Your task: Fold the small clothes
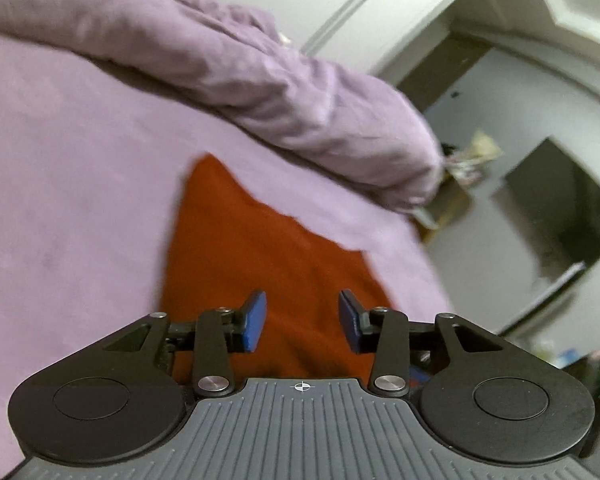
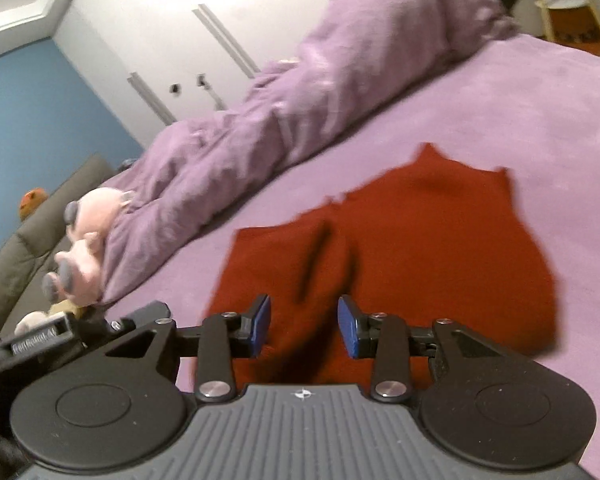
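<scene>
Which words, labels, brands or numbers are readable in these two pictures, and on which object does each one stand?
White lettering on the black bar at the lower left of the right wrist view: too blurred to read with certainty.
Left wrist view: no text.
Red garment, bed sheet: no text.

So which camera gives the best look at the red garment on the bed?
The right wrist view: the red garment shows almost whole, far edge included. The left wrist view catches only a narrow, blurred wedge of it beyond the jaws.
</scene>
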Available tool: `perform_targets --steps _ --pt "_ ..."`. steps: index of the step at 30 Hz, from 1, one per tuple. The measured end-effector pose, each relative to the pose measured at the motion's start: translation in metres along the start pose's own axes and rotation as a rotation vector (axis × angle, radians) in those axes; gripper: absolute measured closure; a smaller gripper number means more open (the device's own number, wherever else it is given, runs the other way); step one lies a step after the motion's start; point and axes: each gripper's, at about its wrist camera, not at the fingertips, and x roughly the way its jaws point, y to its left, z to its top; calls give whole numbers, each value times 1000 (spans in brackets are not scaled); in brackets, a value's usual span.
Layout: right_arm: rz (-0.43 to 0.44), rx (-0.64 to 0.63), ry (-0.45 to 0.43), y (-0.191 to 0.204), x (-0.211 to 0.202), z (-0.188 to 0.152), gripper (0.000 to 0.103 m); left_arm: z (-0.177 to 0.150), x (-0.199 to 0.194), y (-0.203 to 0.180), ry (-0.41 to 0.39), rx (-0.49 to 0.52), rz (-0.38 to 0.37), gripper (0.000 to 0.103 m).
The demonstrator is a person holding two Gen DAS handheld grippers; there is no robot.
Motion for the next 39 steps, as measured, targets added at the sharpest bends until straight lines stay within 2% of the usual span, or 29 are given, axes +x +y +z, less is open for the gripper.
perform_targets --steps 3,4,6,7,10,13,17,19,22,24,26,27,28,31,34,36,37,38,39 --pt "53 -48 47 20 29 0 68 -4 3 12 23 7 107 59" --pt "42 -73 69 24 39 -2 70 -6 4 16 30 8 130 59" --pt "-41 -150 128 26 60 -11 75 -10 3 23 38 6 158 59" --pt "-80 -176 158 23 66 -16 77 -11 3 27 45 -1 165 59" --pt "-81 -242 148 17 64 -23 78 -14 12 37 80 -28 171 57" --pt "-86 -237 152 21 58 -16 77 -12 14 43 75 -33 163 55" --pt "2 -102 126 11 59 4 45 -7 18 46 75 -54 154 54" --pt "30 -26 127 2 70 14 39 -5 22 46 80 -59 156 52" --pt "51 79 167 -9 94 21 39 -5 26 45 87 -58 156 49" --pt "66 147 190 -15 107 20 46 -4 28 44 88 -53 162 46" --pt "91 178 190 -15 113 20 75 -3 28 44 86 -56 165 46" --pt "99 169 191 -13 113 21 80 -2 28 44 84 -63 168 46" --pt "100 139 182 -9 112 21 93 -1 27 44 79 -69 165 46" --pt "25 -70 152 9 104 21 96 0 31 44 77 -70 164 46" --pt "-41 -183 197 11 108 16 95 -4 38 45 107 -73 152 45" --pt "-22 -208 191 9 97 17 93 -6 37 45 114 -66 145 43" --pt "-3 -201 174 5 88 19 79 -7 36 46 115 -60 143 42" --pt "1 -196 160 1 80 21 49 -8 35 47 114 -57 143 40" --pt "-6 -186 142 -4 72 24 34 -8 34 47 113 -57 146 39"
